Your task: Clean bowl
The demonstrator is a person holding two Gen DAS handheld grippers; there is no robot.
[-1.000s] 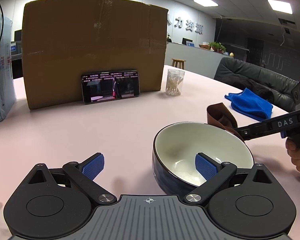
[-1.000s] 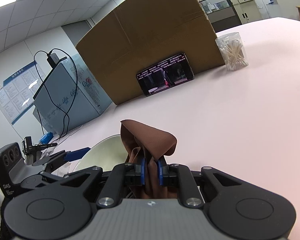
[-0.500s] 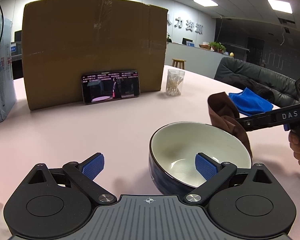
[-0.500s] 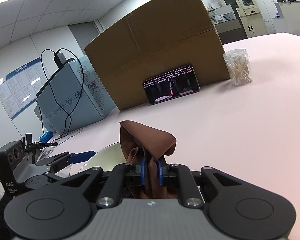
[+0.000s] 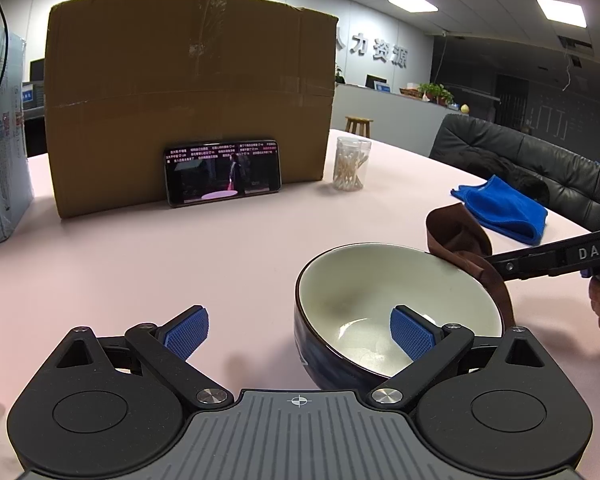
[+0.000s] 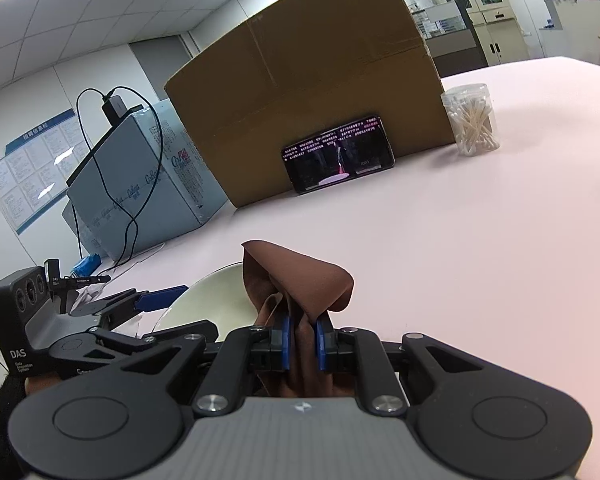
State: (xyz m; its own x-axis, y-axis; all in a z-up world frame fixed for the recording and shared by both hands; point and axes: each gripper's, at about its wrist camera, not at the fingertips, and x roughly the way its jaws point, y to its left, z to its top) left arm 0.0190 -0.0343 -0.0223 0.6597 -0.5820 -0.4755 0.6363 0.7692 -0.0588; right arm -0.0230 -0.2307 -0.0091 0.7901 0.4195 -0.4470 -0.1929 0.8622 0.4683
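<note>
On the pink table [image 5: 220, 264], one bowl [image 5: 380, 292]; right claw [image 6: 302, 340] grips one brown cloth [image 6: 300, 280], left claw [image 5: 300, 332] open.

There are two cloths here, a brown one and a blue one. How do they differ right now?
The brown cloth is pinched in the right gripper and bunched up, draping over the bowl rim; the blue cloth lies loosely folded on the pink table, held by nothing. The brown one touches the bowl; the blue one sits apart, farther back near the table edge. Both look like soft wiping rags.
</note>
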